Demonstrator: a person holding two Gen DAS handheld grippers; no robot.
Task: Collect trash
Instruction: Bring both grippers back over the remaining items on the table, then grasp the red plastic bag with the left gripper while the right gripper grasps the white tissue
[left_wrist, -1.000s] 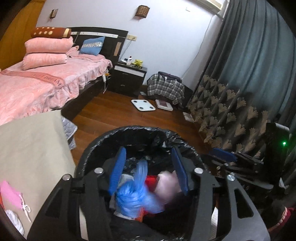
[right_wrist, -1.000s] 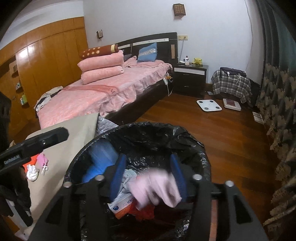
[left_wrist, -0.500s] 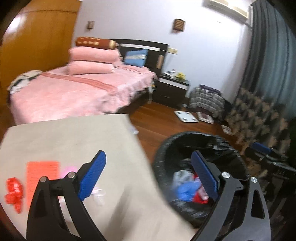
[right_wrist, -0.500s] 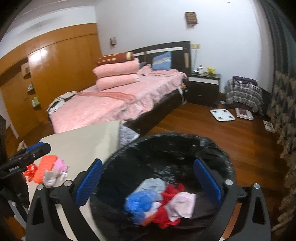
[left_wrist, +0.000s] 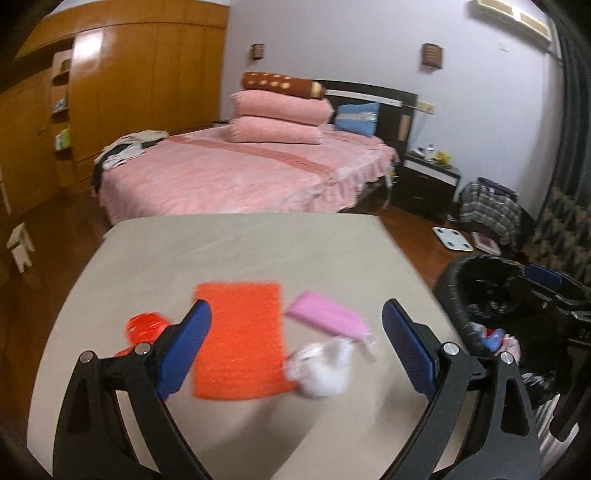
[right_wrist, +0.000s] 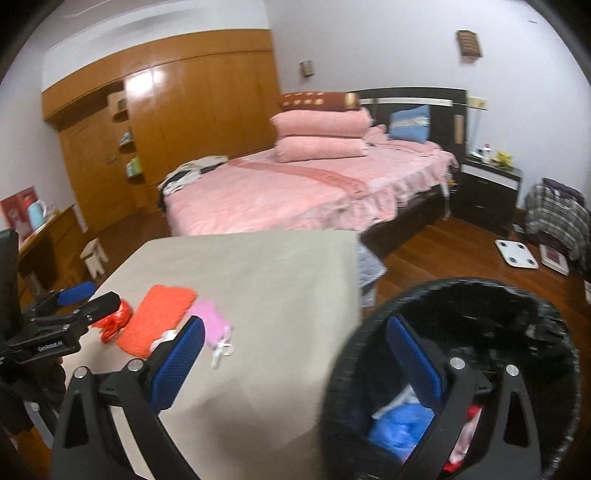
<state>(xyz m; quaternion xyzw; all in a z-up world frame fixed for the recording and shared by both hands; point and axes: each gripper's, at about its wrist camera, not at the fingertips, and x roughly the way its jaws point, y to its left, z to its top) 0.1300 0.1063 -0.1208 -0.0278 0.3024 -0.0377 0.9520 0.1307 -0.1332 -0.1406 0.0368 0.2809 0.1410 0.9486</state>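
While both grippers stand wide with nothing between their blue pads, having just been opening, the remaining trash lies on the beige table (left_wrist: 236, 251).

Seen from the left wrist, the left gripper (left_wrist: 295, 350) hangs over the near half of the table. An orange cloth (left_wrist: 240, 339) lies flat at the middle of its span. A pink pouch (left_wrist: 325, 319) sits at 2 o'clock from the cloth, just beside its far right corner. A crumpled white wad (left_wrist: 321, 369) rests at 4 o'clock from the cloth, touching its near right edge. A red wrapper (left_wrist: 144, 326) lies at 9 o'clock from the cloth, partly hidden behind the left pad.

Off the table's right edge, at 3 o'clock, stands the bin (left_wrist: 476, 273) lined with a black bag, with blue, red and pink scraps inside.

From the right wrist, the right gripper (right_wrist: 295, 362) straddles the table's right edge: its left pad is over the tabletop, its right pad over the bin's mouth. Blurring hides finer detail of the pieces.

A pink bed (right_wrist: 295, 184) stands beyond the table at 12 o'clock.
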